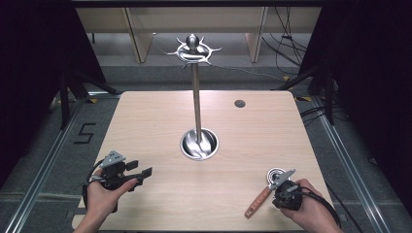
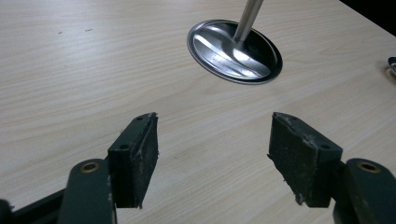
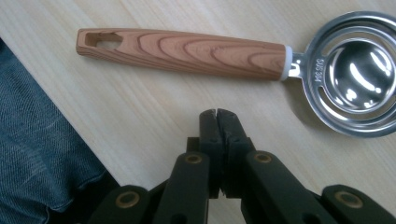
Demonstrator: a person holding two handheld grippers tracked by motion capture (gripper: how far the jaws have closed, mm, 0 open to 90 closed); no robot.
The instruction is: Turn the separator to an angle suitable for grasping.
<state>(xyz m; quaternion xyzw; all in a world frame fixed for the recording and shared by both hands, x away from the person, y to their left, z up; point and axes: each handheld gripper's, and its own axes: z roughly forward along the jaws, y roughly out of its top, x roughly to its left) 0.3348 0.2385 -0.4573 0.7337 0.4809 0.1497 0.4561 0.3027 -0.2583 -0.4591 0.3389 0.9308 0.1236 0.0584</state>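
- Left gripper [image 1: 144, 173], at about eight o'clock on the table [image 1: 145, 121], sits in the person's left hand [image 1: 104, 191] with its jaws spread wide and nothing between them; its own view looks across bare wood towards the stand's dish.
- At the table's centre stands the utensil rack [image 1: 197, 97]: a round steel base [image 2: 235, 51], an upright pole and a ring of hooks [image 1: 193, 50] at the top, all of them bare as far as I can see.
- At about five o'clock lies the egg separator [image 3: 224, 53], flat on the wood, its wooden handle running down towards the near edge and its slotted steel bowl [image 3: 359, 72] pointing towards the stand.
- Right gripper [image 3: 217, 112] hovers just beside the handle, jaws clenched tight together on nothing, not touching it.
- I'd judge the job is to hang the tool on the rack, and it has barely started: this is the approach to pick-up.
- Next, the right jaws must part, straddle the handle across its width, then close; the slot at the handle's end should stay free for a hook.
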